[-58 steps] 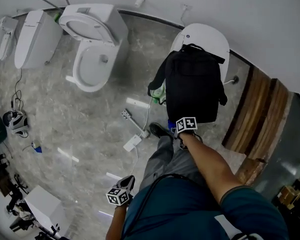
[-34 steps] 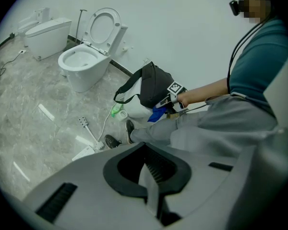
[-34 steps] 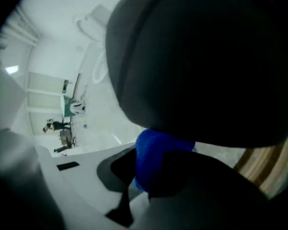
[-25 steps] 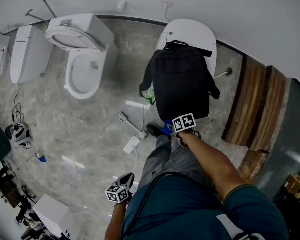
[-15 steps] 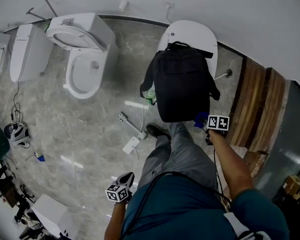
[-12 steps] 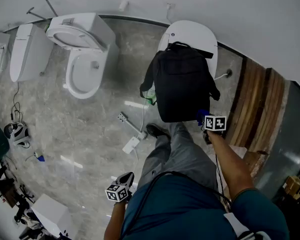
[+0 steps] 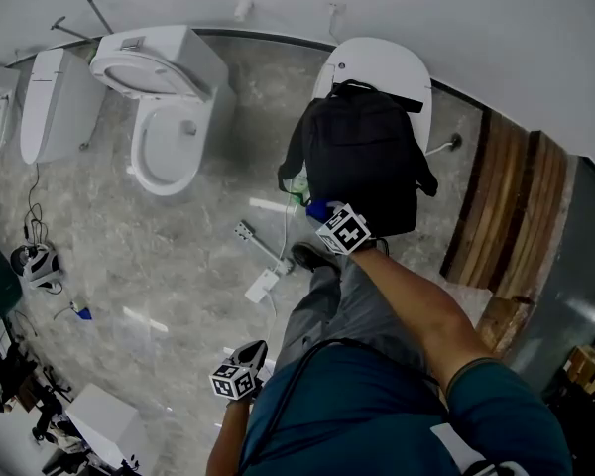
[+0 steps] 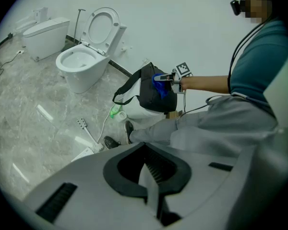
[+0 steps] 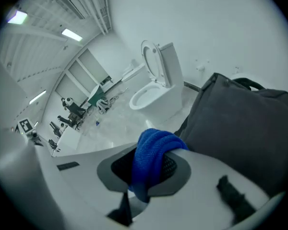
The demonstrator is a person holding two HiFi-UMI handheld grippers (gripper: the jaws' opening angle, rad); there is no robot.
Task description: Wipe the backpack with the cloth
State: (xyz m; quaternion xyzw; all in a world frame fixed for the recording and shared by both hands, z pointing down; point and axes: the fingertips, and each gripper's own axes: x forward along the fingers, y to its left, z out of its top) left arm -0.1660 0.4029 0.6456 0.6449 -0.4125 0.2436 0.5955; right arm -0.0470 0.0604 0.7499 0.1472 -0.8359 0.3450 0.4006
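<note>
The black backpack [image 7: 362, 162] lies just above the centre of the head view, on a closed white toilet [image 7: 377, 62] against the wall. At its lower left edge is the right gripper [image 7: 323, 215], its jaws clamped on a bunched blue cloth [image 9: 151, 157] right beside the fabric. The left gripper [image 7: 240, 377] hangs at the lower middle by the person's hip, jaws together with nothing between them. An open toilet [image 7: 169, 117] stands at the upper left on the grey marble floor [image 7: 129, 256]

Head view looks steeply down from above, backpack [image 7: 362, 167] at 12 o'clock. Left gripper view faces it from afar, low (also 12 o'clock). Right gripper view sits close, backpack at 3 o'clock.
</note>
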